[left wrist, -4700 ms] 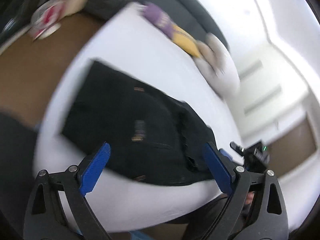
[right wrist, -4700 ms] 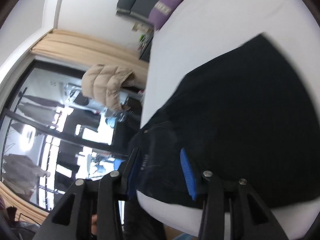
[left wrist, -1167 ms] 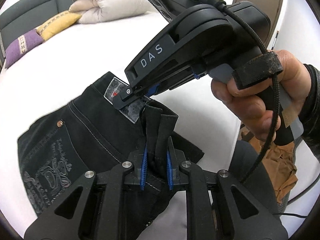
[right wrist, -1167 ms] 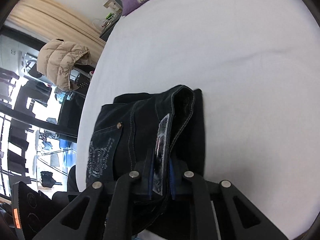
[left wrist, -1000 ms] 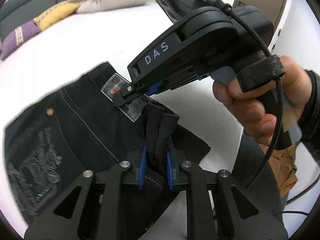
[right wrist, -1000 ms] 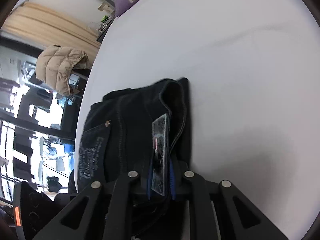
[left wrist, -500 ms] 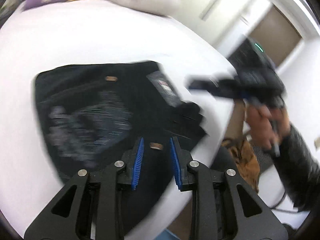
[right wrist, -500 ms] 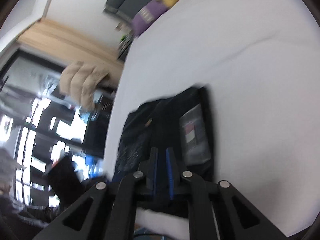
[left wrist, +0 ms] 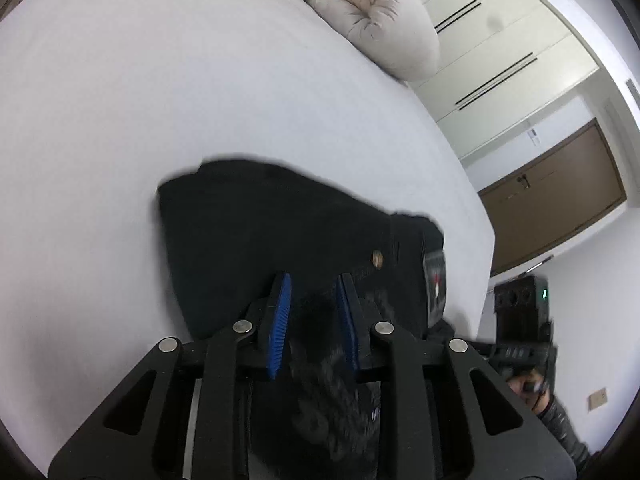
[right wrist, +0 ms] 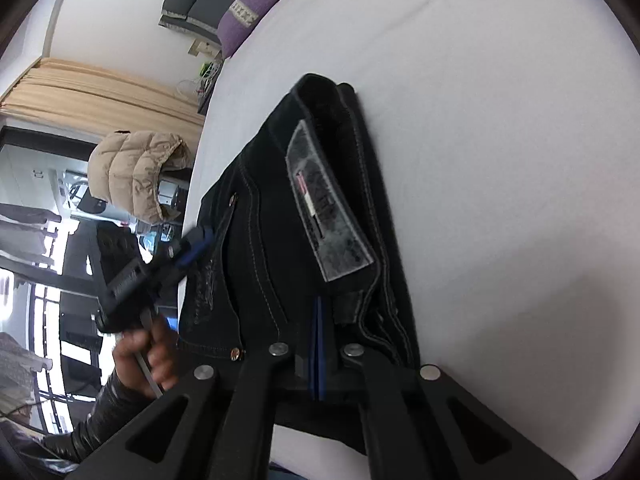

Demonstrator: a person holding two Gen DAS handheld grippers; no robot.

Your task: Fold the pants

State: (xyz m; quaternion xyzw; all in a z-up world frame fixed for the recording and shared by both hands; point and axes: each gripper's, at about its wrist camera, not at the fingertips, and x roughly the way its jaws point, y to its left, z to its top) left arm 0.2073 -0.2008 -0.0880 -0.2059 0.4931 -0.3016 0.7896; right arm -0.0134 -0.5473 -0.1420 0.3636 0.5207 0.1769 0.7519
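The folded black pants are lying at the bed edge, the left gripper parted above them, the right gripper clenched empty, so the bundle should be pressed flat and its edges squared.

Black pants lie folded on the white bed. The left tongs hover over the pants' near edge, blue pads slightly apart. The right tongs sit beside the pants' waistband, off the bed's edge.
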